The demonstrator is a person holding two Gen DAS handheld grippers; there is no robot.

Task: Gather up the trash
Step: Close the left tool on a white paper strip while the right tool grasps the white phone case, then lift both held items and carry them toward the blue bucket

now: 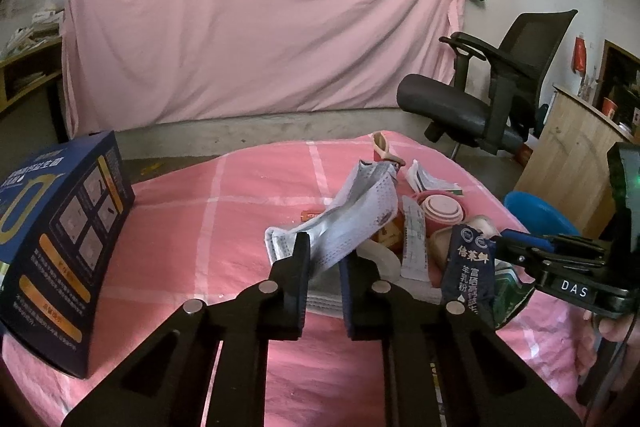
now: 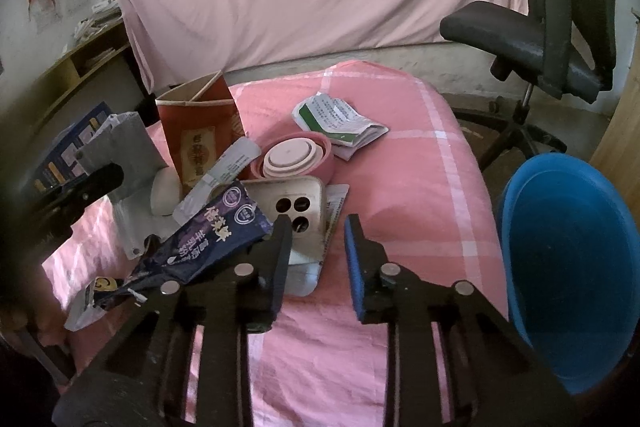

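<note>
At the far left of the pink checked tablecloth [image 1: 248, 187], a dark blue printed cardboard box [image 1: 60, 251] stands tilted on its edge. Next along, the left gripper [image 1: 324, 267] has its jaws nearly together on a crumpled silver-grey foil wrapper [image 1: 352, 223], which rises between the pads and bends away over the pile. In the right wrist view, that wrapper sits beside a red-brown paper carton [image 2: 200, 131] with an open top. Around them lies the trash heap: a white strip sachet [image 2: 224, 167], a pink collapsible round cup [image 2: 296, 157], a beige phone case [image 2: 296, 203] with camera holes, and a folded green-and-white paper leaflet [image 2: 340, 123] farther back. The right gripper [image 2: 316, 247] hangs over the near side of the heap with a clear gap between its fingers; a dark purple foil sachet [image 2: 208, 243] lies against the outer side of its left finger, and nothing is gripped between the pads. At the far right, off the table edge, a blue plastic basin [image 2: 568, 259] stands beside a black mesh office chair [image 2: 560, 19].
</note>
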